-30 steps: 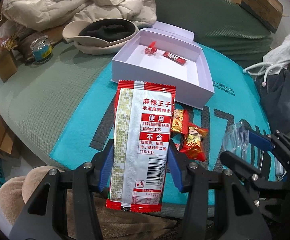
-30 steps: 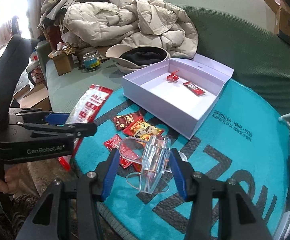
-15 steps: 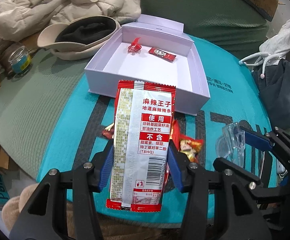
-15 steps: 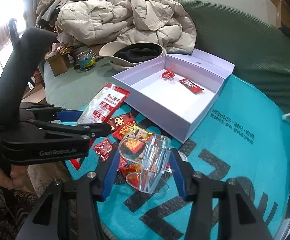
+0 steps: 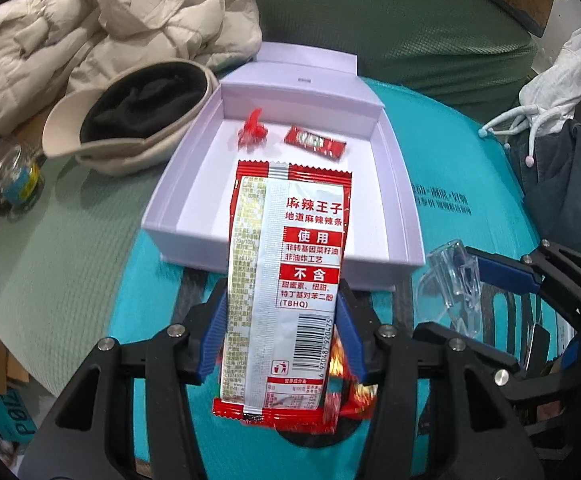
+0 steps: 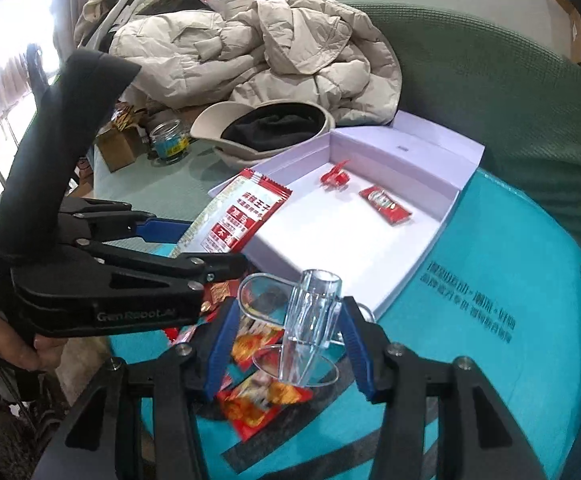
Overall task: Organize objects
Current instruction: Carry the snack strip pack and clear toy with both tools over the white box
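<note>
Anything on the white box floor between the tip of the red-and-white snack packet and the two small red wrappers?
No. In the left wrist view, the white box floor is bare between the snack packet and the wrappers.

The open box (image 5: 194, 216) lies on the mat (image 5: 450, 168). Two small packets (image 5: 315, 142) lie inside it at the far wall. Behind-left of the box lies a hat (image 5: 130, 120), behind that a jacket (image 5: 102, 28).
</note>
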